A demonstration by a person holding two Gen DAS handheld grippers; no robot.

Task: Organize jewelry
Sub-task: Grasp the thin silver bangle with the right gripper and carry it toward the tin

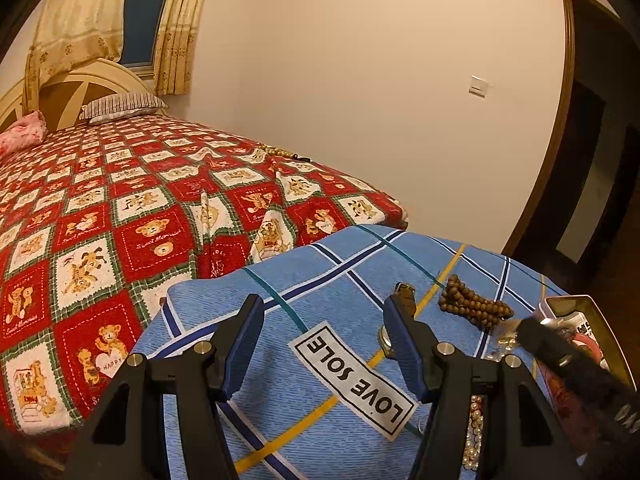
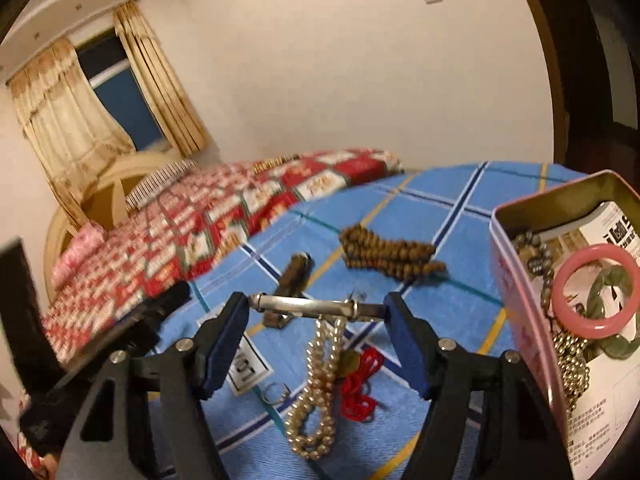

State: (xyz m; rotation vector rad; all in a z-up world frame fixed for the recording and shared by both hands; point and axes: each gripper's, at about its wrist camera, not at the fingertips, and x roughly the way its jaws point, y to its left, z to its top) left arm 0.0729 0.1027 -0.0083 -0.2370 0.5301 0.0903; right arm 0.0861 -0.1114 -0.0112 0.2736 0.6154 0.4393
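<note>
My right gripper (image 2: 316,306) is shut on a silver bangle (image 2: 296,303), seen edge-on and spanning both pads. A pearl necklace (image 2: 316,392) is looped over the bangle and hangs down toward the blue checked cloth (image 2: 452,216). A red cord with a green pendant (image 2: 358,384) and a small ring (image 2: 276,393) lie below. A pink tin (image 2: 520,300) at the right holds a pink bangle (image 2: 560,280), a green bracelet and bead chains. My left gripper (image 1: 322,308) hovers open over the cloth's "LOVE SOLE" label (image 1: 352,376), holding nothing.
A brown wooden bead string (image 2: 384,254) and a brown-strapped watch (image 2: 296,276) lie on the cloth further out. The bed with the red bear quilt (image 1: 100,220) stretches to the left, with gold beads (image 1: 280,152) at its far edge. A dark doorway (image 1: 592,140) is on the right.
</note>
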